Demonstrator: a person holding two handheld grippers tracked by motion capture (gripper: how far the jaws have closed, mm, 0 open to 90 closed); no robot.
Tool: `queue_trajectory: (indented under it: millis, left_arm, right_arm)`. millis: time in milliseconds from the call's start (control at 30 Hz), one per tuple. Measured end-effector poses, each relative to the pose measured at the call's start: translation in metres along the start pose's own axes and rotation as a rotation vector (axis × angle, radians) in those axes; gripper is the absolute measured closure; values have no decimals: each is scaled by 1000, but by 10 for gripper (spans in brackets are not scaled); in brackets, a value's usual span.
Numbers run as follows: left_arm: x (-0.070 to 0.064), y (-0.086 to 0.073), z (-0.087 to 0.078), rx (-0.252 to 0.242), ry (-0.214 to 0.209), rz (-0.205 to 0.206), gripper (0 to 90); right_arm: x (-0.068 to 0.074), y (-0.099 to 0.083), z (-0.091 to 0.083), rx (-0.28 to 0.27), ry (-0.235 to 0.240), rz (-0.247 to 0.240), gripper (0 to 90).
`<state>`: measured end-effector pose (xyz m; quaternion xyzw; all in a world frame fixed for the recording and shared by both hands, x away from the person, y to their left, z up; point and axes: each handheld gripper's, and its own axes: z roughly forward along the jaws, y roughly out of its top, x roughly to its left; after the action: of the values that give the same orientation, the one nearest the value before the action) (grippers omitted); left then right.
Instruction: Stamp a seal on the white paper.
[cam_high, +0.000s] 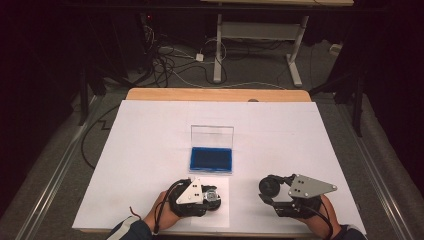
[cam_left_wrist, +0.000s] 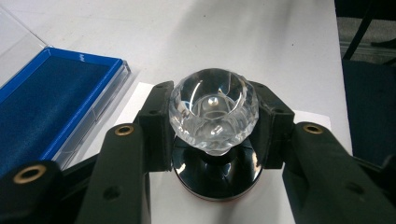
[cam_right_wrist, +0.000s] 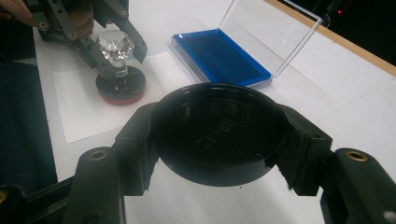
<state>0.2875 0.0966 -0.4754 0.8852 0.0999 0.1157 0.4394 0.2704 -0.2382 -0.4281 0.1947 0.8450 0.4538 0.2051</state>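
- Stamp (cam_left_wrist: 213, 140), with its clear faceted knob, stands on a small paper sheet (cam_high: 220, 212) at lower centre of the high view, left gripper (cam_left_wrist: 213, 122) jaws pinching the knob.
- Right gripper (cam_right_wrist: 219, 135) jaws clamp the black cap (cam_right_wrist: 218, 133), lifted off.
- The open ink pad (cam_high: 211, 159) sits just above; next likely calls for a straight press, or inking first.

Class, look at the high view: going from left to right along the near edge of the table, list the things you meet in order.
Left gripper clamped on the crystal-knobbed stamp, which stands on a small paper sheet → black round cap → right gripper, whose jaws grip that cap.
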Motion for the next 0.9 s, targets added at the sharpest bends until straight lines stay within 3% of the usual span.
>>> queue_trajectory:
  millis: [900]
  left_arm:
    - [1,-3,1,-25,-13,-27,543]
  right_arm:
    - [0,0,0,-1,1,-5,378]
